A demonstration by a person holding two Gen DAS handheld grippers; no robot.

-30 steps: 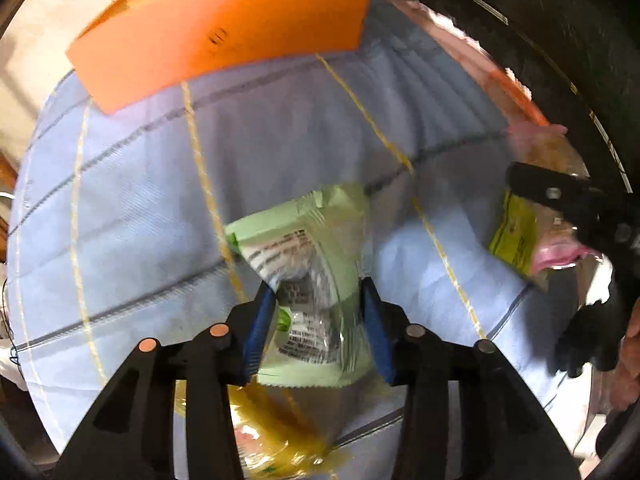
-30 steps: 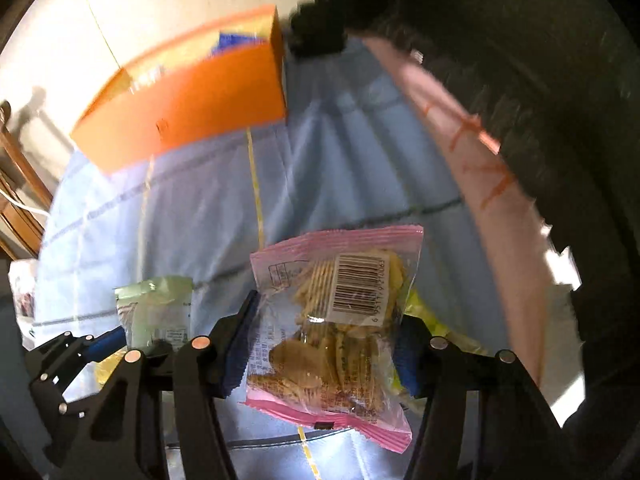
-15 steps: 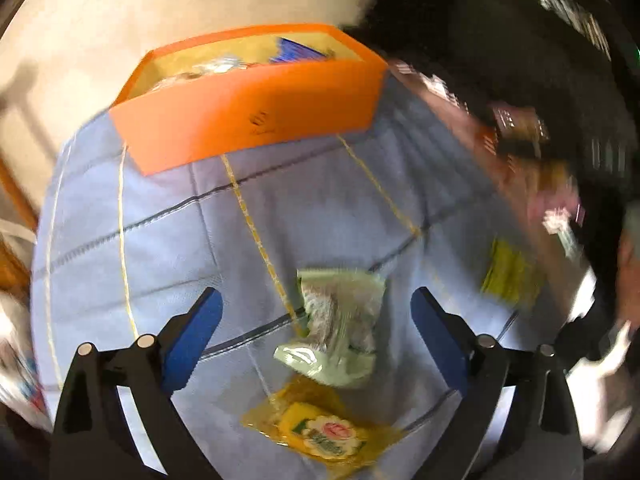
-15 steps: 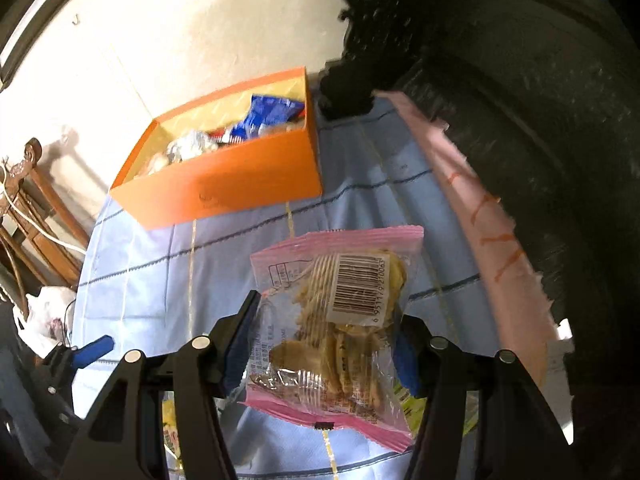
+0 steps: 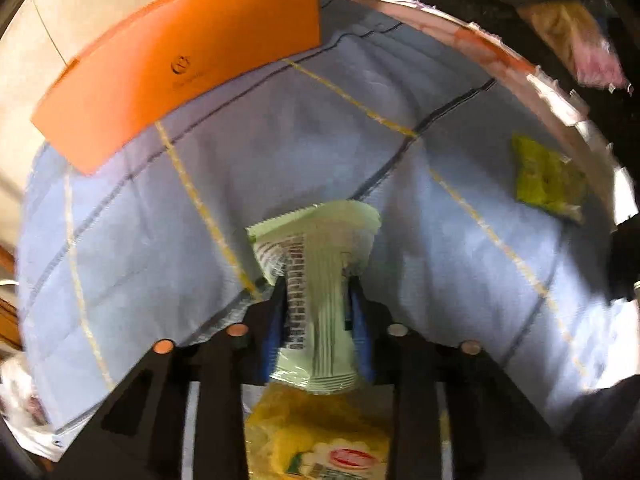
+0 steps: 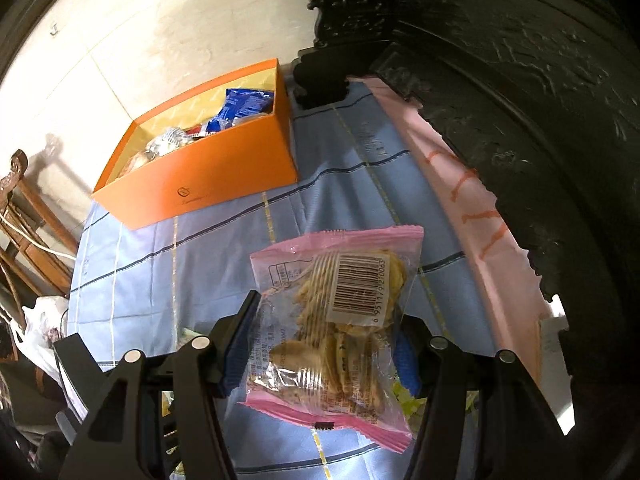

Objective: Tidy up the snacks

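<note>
Now your left gripper point(image 5: 316, 308) has just closed; its jaws pinch the pale green packet point(image 5: 320, 280) at lower centre, above a yellow packet point(image 5: 320, 448). Your right gripper point(image 6: 324, 344) clamps the pink cracker packet point(image 6: 336, 320). Orange box point(image 6: 208, 168) sits upper left on the blue cloth point(image 6: 160, 272)

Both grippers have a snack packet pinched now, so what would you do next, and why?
Probably lift the left gripper, whose jaws have just closed on the pale green packet, and carry it toward the orange box. The packet sits pinched between its pads, other snacks already lie in the open box, and the right gripper already holds its pink cracker packet above the blue cloth.
</note>
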